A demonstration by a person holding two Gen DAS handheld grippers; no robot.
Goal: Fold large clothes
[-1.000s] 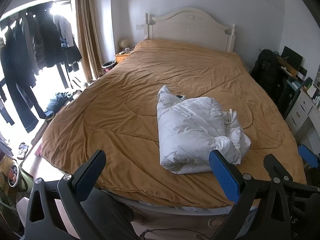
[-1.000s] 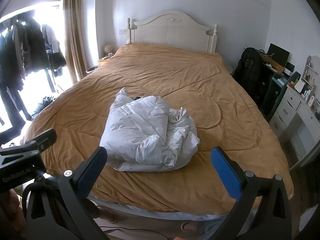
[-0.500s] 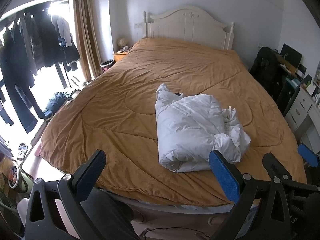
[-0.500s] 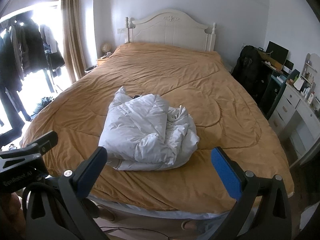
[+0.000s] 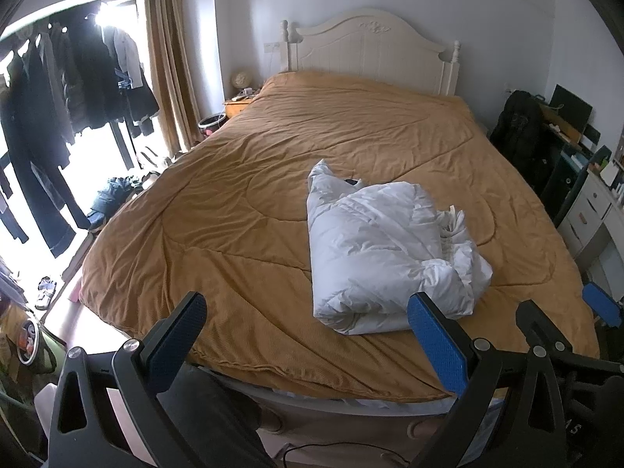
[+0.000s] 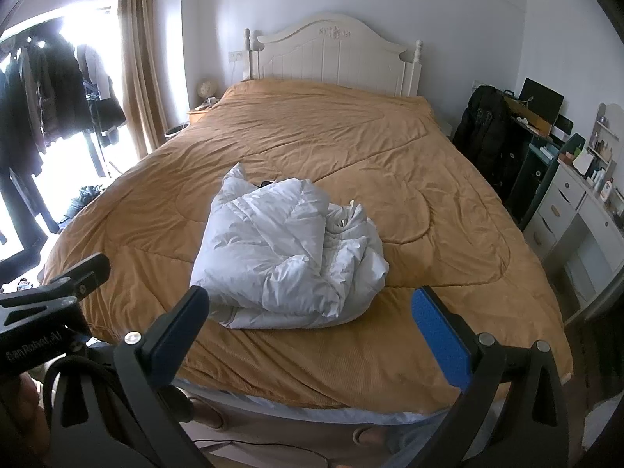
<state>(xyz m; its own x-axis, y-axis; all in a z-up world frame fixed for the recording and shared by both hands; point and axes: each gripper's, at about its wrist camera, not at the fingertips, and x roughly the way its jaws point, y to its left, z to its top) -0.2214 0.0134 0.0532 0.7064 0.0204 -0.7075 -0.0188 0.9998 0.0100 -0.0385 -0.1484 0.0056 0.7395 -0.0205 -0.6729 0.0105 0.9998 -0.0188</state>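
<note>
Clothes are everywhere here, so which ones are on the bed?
Only the white puffy jacket, bundled near the foot of the brown bed cover. The dark coats hang by the window instead.

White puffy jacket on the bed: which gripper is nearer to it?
Right, slightly. The right gripper hangs open at the foot of the bed, almost in line with the white jacket. The left gripper, also open, sits off to the jacket's left.

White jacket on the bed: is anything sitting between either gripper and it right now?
Nothing visible. Both the left gripper and right gripper are open, held back over the foot of the bed, with only bare brown quilt between them and the white jacket. A small dark item lies behind it.
</note>
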